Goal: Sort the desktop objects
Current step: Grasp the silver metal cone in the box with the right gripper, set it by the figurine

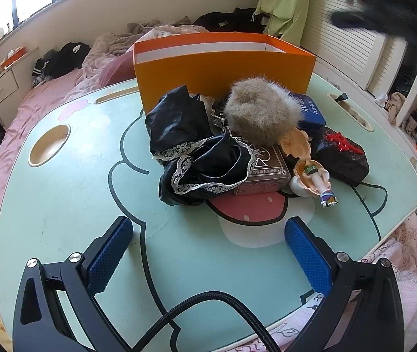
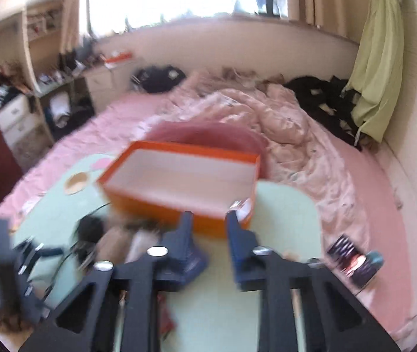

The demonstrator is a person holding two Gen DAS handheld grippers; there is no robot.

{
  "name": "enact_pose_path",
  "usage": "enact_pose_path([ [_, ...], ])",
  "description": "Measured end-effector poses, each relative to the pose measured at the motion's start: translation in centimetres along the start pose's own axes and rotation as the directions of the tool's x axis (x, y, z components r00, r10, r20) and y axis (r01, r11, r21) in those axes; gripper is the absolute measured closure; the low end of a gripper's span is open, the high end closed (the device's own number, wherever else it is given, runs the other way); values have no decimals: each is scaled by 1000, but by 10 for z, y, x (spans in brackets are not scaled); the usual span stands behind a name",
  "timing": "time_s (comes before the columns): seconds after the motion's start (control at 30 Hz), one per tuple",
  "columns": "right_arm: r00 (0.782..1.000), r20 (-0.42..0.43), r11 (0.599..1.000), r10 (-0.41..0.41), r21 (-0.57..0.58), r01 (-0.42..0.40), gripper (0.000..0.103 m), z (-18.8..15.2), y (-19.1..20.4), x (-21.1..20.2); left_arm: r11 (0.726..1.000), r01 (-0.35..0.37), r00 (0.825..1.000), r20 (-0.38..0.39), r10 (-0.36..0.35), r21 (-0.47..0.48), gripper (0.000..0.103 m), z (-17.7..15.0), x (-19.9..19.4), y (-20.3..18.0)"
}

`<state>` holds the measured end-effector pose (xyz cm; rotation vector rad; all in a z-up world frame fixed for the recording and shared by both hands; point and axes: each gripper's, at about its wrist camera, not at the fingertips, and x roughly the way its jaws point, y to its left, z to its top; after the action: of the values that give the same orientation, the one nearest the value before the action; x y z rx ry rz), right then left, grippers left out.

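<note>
An open orange box point(image 1: 223, 70) stands at the far side of the mint-green lap table point(image 1: 61, 205). In front of it lies a pile: a black lace-trimmed cloth point(image 1: 191, 152), a grey furry ball point(image 1: 261, 111), a blue box point(image 1: 311, 111), a brown card box point(image 1: 267, 173), a small doll point(image 1: 311, 173) and a black pouch with a red bow point(image 1: 340, 155). My left gripper point(image 1: 208, 234) hangs open and wide over the table's near part, holding nothing. The right wrist view is blurred. There my right gripper point(image 2: 210, 217) is raised before the orange box point(image 2: 179, 176), jaws drawn close, nothing seen between them.
The table rests on a bed with pink bedding point(image 2: 267, 123). A round cup hole point(image 1: 50, 143) sits at the table's left. A dark blurred shape point(image 1: 384, 8) crosses the upper right of the left wrist view. A dark object with a teal end point(image 2: 355, 258) lies off the table's right edge.
</note>
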<state>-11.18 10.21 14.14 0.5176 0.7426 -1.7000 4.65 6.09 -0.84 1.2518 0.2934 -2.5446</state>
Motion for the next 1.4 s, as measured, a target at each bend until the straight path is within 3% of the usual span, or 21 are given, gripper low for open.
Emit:
enact_pose_path([
  [0.1, 981, -192, 1000, -21, -25, 16, 83, 33, -3, 59, 1000, 0, 1000, 0, 0, -1, 0, 0, 0, 0],
  [0.23, 913, -402, 997, -75, -63, 54, 82, 41, 4, 126, 1000, 1, 1000, 1, -1, -1, 0, 0, 0, -1],
  [0.4, 843, -511, 984, -167, -137, 112, 75, 32, 12, 161, 1000, 4, 1000, 6, -4, 2, 0, -1, -2, 0],
  [0.47, 822, -533, 977, -200, -177, 123, 59, 28, 15, 168, 1000, 4, 1000, 8, -4, 2, 0, 0, -2, -1],
  [0.5, 817, -537, 975, -209, -180, 131, 58, 28, 16, 169, 1000, 4, 1000, 8, -4, 2, 0, 0, -3, -1],
  [0.57, 804, -554, 975, -216, -171, 144, 46, 27, 14, 175, 1000, 4, 1000, 9, -4, 3, 0, 0, -3, -1],
  [0.7, 794, -571, 977, -209, -149, 150, 46, 28, 15, 180, 1000, 4, 1000, 11, -4, 4, 0, 0, -2, -3],
  [0.73, 793, -602, 996, -90, -48, 77, 59, 27, 12, 180, 1000, 6, 1000, 12, -6, 1, 0, 0, -2, -3],
  [0.77, 803, -596, 1000, 2, 18, 11, 60, 29, 13, 177, 1000, 7, 1000, 12, -7, -1, 0, 0, -2, -3],
  [0.8, 816, -577, 999, 35, 38, -16, 61, 30, 14, 173, 1000, 6, 1000, 12, -6, 1, 0, 0, -2, -4],
  [0.97, 856, -517, 1000, 5, 29, 11, 60, 38, 10, 155, 1000, 5, 1000, 14, -5, 0, 0, 0, -1, -5],
  [1.07, 857, -516, 1000, -13, 18, 26, 54, 47, 9, 145, 1000, 5, 1000, 13, -5, 0, 0, 0, -2, -5],
  [1.13, 833, -550, 998, -53, -2, 62, 53, 48, 7, 145, 1000, 5, 1000, 14, -5, 0, 0, 0, -1, -5],
  [1.27, 736, -677, 996, -21, 48, 73, 53, 38, 2, 168, 1000, 5, 1000, 14, -5, 0, 0, 0, -1, -5],
  [1.33, 731, -681, 993, 48, 114, 40, 53, 36, -1, 171, 1000, 4, 1000, 14, -4, 1, 0, 0, -2, -5],
  [1.37, 712, -692, 985, 118, 173, 5, 53, 33, -4, 175, 1000, 6, 1000, 15, -6, -1, 0, 0, -2, -4],
  [1.4, 704, -697, 983, 135, 181, -10, 56, 31, -2, 177, 1000, 6, 1000, 15, -6, -1, 0, 0, -2, -3],
])
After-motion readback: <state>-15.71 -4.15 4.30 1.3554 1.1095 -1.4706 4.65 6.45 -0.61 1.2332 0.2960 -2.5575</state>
